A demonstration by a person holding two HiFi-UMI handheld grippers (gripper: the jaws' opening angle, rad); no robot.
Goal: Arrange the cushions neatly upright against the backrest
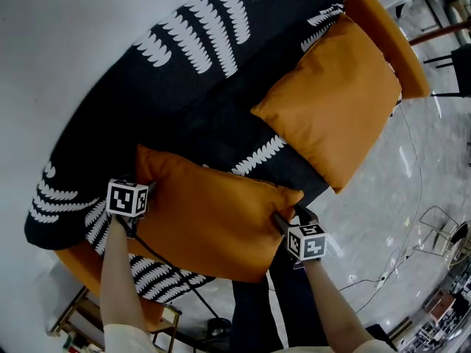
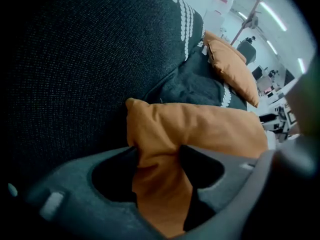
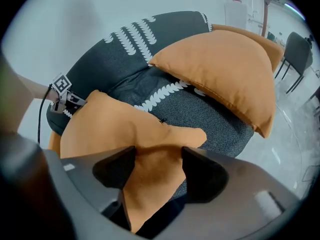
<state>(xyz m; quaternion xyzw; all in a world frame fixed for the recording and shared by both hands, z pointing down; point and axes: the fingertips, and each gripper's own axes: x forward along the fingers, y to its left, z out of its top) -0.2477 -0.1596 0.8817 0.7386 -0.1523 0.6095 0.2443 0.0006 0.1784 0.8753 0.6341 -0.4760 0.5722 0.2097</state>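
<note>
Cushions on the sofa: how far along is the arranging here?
Done, apparently: the far cushion leans on the backrest, somewhat tilted. In hand: the near cushion, pinched at one end by the left gripper and at the other by the right gripper, lying mostly flat. Left: stand it upright against the backrest, perhaps straighten the far one.

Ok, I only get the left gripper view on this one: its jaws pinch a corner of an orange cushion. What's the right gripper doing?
Observer: The right gripper pinches the same near cushion at its opposite corner.
Operator: Where does that cushion sit?
Observer: The head view shows it along the front of the seat, with one gripper at each end.
Operator: Is it touching the other cushion?
Observer: No, a strip of dark seat separates it from the far cushion.
</note>
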